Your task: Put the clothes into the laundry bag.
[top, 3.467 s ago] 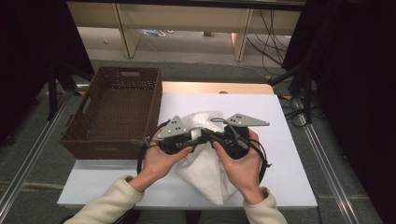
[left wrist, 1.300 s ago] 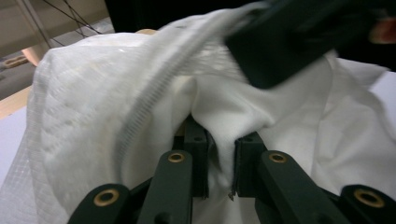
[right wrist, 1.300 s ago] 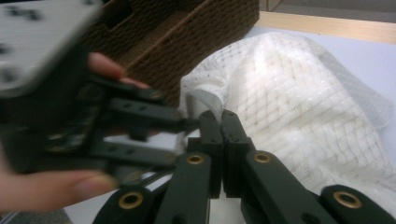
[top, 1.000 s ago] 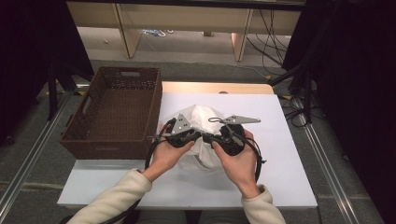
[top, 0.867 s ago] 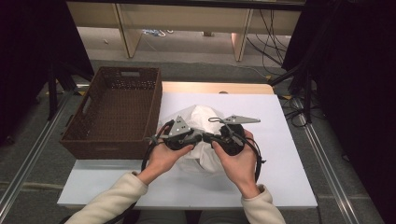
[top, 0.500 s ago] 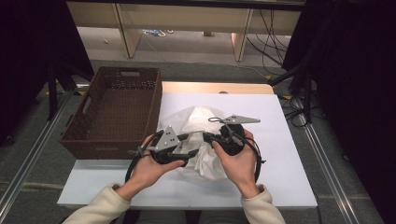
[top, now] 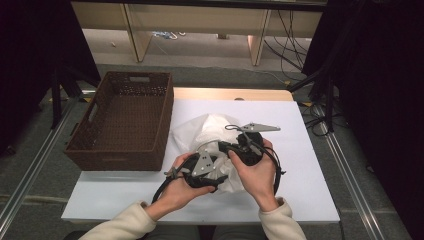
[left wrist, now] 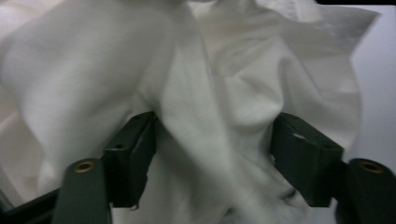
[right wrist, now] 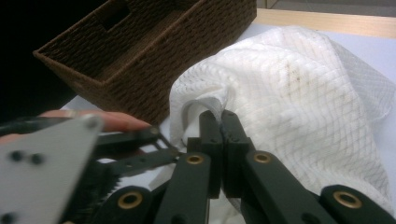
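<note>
White cloth (top: 212, 135) heaped near the middle of the white table (top: 310, 165), just right of the brown wicker basket (top: 125, 120), nearly touching its right wall. Right gripper (right wrist: 220, 122) clamped shut on a fold of the cloth's netted layer, jaws pressed together. Left gripper (left wrist: 212, 149) pushed into the near side of the heap, jaws apart, just now opened then eased in a little, loose fabric bunched between the pads without being pinched. Bare table to the right of the hands and along the near edge; basket closing off the left; far edge beyond the cloth free.
</note>
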The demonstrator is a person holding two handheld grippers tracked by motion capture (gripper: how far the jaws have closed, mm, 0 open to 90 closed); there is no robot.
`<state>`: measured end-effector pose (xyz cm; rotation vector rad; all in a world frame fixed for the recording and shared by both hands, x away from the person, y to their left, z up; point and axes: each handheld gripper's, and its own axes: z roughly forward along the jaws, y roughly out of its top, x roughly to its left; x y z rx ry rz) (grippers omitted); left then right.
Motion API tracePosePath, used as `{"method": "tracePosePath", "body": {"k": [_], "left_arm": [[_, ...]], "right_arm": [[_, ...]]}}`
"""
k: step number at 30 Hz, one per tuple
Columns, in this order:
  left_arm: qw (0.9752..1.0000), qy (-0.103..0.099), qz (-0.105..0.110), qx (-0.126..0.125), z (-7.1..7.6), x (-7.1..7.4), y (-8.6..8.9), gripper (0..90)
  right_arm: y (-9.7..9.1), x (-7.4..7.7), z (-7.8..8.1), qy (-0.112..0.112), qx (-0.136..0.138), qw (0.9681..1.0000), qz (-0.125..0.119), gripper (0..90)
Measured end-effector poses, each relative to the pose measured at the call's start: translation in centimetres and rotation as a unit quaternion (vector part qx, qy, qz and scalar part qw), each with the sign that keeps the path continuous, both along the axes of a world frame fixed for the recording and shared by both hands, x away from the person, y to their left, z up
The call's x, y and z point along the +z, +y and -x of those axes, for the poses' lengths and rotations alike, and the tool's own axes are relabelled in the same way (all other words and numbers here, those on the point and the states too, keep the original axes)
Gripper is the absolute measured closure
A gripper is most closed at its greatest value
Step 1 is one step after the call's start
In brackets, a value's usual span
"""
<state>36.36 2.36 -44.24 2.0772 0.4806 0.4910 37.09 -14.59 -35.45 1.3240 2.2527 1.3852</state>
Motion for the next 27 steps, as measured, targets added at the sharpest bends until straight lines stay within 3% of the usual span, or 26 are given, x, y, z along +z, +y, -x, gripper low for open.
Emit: {"method": "tracePosePath", "body": {"k": [2, 3, 5, 6, 9, 11, 14, 17, 18, 19, 20, 21, 24, 25, 26, 27], "left_arm": [[0.9999, 0.002, 0.005, 0.013, -0.6, 0.1, -0.3, 49.1], [0.9997, 0.005, 0.011, 0.019, -0.9, 0.1, -0.5, 53.7], [0.9998, -0.005, -0.002, 0.019, -1.7, 0.2, -0.7, 63.4], [0.9996, 0.007, 0.006, 0.025, -2.0, 0.1, -0.7, 67.3], [0.9992, 0.018, 0.014, 0.033, -3.1, -0.1, -0.4, 76.8], [0.9986, 0.025, 0.015, 0.044, -3.8, -0.1, -0.1, 78.7], [0.9973, 0.019, 0.019, 0.069, -5.0, -0.1, 0.5, 79.9], [0.9943, 0.023, 0.034, 0.098, -6.2, -0.3, 1.4, 80.0], [0.9936, 0.024, 0.035, 0.104, -6.3, -0.3, 1.6, 79.9], [0.9937, 0.023, 0.033, 0.104, -6.4, -0.3, 1.8, 79.8], [0.9934, 0.024, 0.039, 0.105, -6.4, -0.4, 1.8, 79.5], [0.9939, 0.022, 0.033, 0.103, -6.3, -0.3, 1.9, 79.1], [0.9932, 0.021, 0.046, 0.105, -6.0, -0.5, 1.8, 76.8], [0.9935, 0.022, 0.042, 0.103, -5.9, -0.5, 1.9, 75.7], [0.9934, 0.025, 0.053, 0.099, -5.7, -0.5, 1.8, 73.8], [0.9941, 0.023, 0.051, 0.093, -5.5, -0.5, 1.9, 70.4]], "right_arm": [[0.0, 0.1, 0.1, 0.004, 0.000, 1.0000, -0.007, 90.0], [-0.1, 0.0, -0.1, -0.010, 0.005, 0.9999, -0.004, 90.0], [-0.2, 0.1, 0.0, 0.003, 0.003, 1.0000, -0.005, 90.0], [-0.2, 0.1, 0.0, 0.004, 0.001, 0.9999, -0.010, 90.0], [-0.3, 0.1, 0.0, 0.001, -0.003, 0.9999, -0.014, 90.0], [-0.4, 0.2, 0.0, 0.003, -0.005, 0.9998, -0.017, 90.0], [-0.5, 0.1, -0.1, 0.007, -0.005, 0.9998, -0.018, 90.0], [-0.5, 0.0, -0.2, 0.007, 0.000, 0.9999, -0.015, 90.0], [-0.4, 0.0, 0.0, 0.013, -0.011, 0.9997, -0.018, 90.0], [-0.5, -0.1, -0.2, 0.004, 0.001, 0.9999, -0.015, 90.0], [-0.3, -0.1, -0.2, 0.014, -0.005, 0.9997, -0.018, 90.0], [-0.3, -0.2, -0.2, 0.012, -0.004, 0.9997, -0.020, 90.0], [-0.3, -0.1, -0.2, 0.018, -0.005, 0.9997, -0.017, 90.0], [-0.4, -0.1, -0.2, 0.013, -0.004, 0.9998, -0.012, 90.0], [-0.4, 0.0, -0.1, 0.010, -0.003, 0.9999, -0.007, 90.0], [-0.3, 0.0, 0.0, 0.018, -0.009, 0.9997, -0.013, 90.0]]}}
